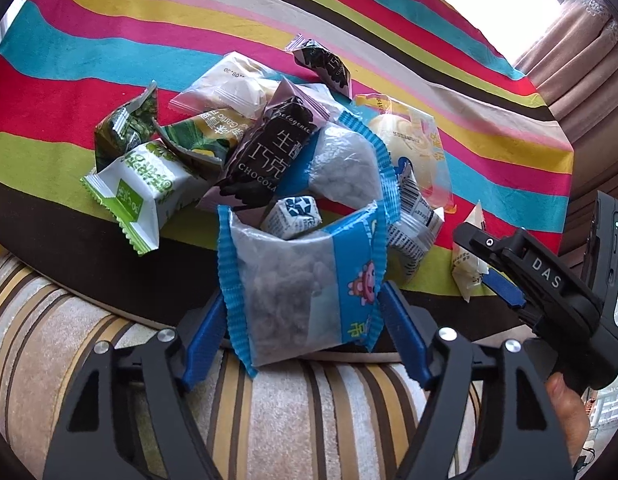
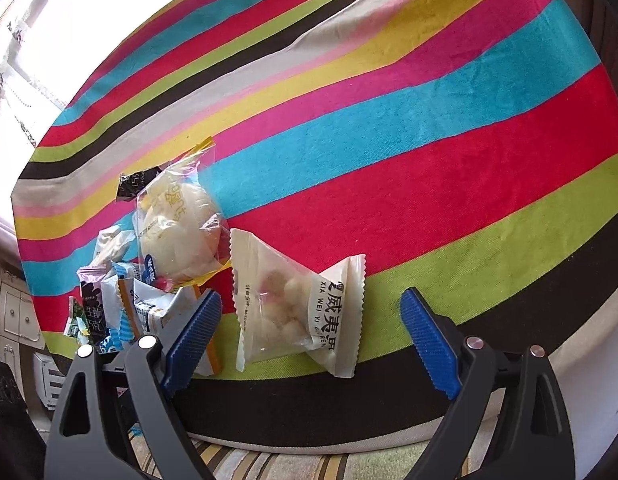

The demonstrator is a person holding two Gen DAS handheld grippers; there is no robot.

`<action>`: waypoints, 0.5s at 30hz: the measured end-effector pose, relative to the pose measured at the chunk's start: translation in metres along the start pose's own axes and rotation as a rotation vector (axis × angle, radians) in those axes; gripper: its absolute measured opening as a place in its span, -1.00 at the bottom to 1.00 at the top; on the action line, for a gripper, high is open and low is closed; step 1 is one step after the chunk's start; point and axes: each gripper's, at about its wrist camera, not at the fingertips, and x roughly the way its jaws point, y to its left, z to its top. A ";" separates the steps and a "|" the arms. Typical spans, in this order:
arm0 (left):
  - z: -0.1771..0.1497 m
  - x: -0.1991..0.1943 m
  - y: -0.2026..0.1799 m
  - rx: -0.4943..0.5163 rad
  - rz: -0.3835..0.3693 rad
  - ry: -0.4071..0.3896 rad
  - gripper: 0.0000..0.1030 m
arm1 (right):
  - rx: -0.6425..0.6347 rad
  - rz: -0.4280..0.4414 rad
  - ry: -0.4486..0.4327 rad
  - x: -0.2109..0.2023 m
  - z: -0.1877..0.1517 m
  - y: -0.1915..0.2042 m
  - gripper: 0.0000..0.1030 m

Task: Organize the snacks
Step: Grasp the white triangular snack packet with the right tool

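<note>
A pile of snack packets lies on the striped cloth (image 1: 109,56). In the left wrist view a blue-edged clear packet (image 1: 301,280) sits between my left gripper's (image 1: 303,320) blue fingers, which touch its sides; whether it is gripped is unclear. Behind it are a black chocolate packet (image 1: 269,152), a green-and-white packet (image 1: 149,192) and a bun in clear wrap (image 1: 409,140). My right gripper (image 2: 321,312) is open, just in front of a white nut packet (image 2: 301,308) that lies apart from the pile; the bun (image 2: 181,232) is to its left.
The striped cloth (image 2: 429,140) stretches wide to the right of the pile. A brown-and-cream striped cushion (image 1: 301,412) lies under my left gripper. Curtains and a bright window (image 1: 569,12) are at the far side. A white drawer unit (image 2: 17,312) stands at left.
</note>
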 end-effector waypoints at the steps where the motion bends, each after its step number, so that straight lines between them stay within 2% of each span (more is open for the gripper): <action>1: 0.000 0.000 -0.001 0.003 -0.001 -0.001 0.37 | -0.022 -0.024 0.003 0.002 -0.001 0.005 0.75; 4: -0.001 -0.001 -0.004 0.017 0.005 -0.010 0.24 | -0.066 -0.071 0.004 0.006 -0.003 0.015 0.72; 12: -0.005 -0.005 -0.011 0.052 0.029 -0.021 0.08 | -0.101 -0.110 -0.014 0.005 -0.006 0.025 0.32; 14: -0.005 -0.006 -0.013 0.058 0.033 -0.021 0.04 | -0.101 -0.109 -0.022 0.004 -0.007 0.025 0.08; 15: -0.006 -0.007 -0.014 0.061 0.034 -0.021 0.03 | -0.099 -0.102 -0.024 0.001 -0.008 0.022 0.02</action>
